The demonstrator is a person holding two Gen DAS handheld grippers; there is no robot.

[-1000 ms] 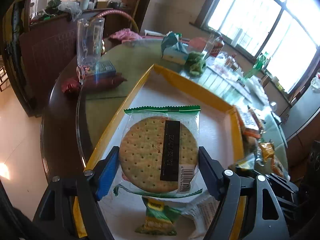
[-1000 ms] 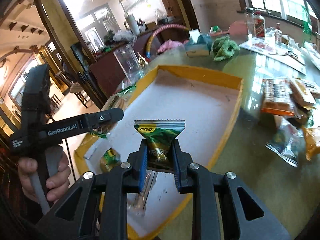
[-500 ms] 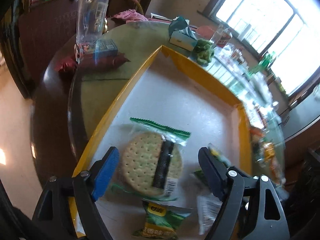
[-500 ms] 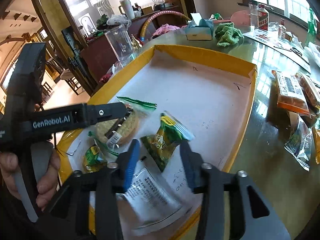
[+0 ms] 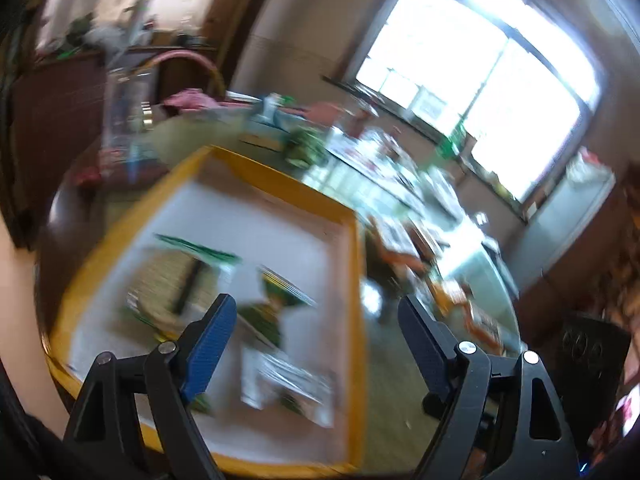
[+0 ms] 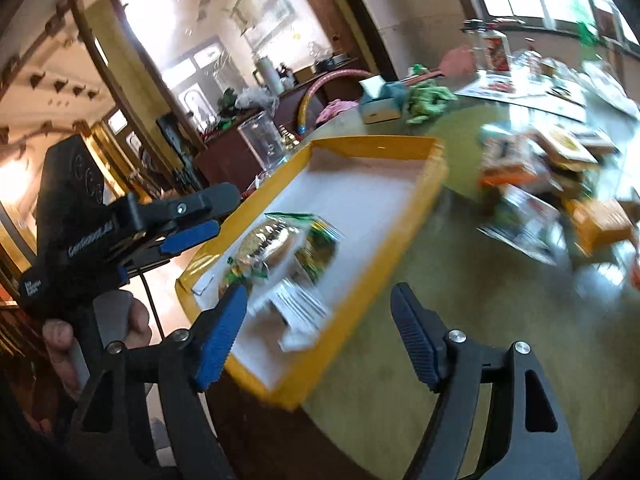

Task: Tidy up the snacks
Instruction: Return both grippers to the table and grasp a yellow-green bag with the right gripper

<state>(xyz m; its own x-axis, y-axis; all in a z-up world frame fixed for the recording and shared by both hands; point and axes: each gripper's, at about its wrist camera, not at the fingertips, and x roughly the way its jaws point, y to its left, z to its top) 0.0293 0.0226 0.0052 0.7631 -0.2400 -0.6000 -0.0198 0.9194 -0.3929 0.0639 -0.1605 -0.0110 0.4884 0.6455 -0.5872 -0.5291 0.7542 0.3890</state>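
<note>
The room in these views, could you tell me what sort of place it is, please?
Probably a home dining room: a round dining table crowded with snack packets, a dark wooden sideboard holding kitchenware, and a large window.

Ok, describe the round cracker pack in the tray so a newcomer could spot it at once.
Start at the yellow-rimmed tray on the green table. A few packets cluster at its near end; the cracker pack lies on the side toward the left gripper. It alone is clear wrapping over one big round biscuit, with a green top edge.
</note>
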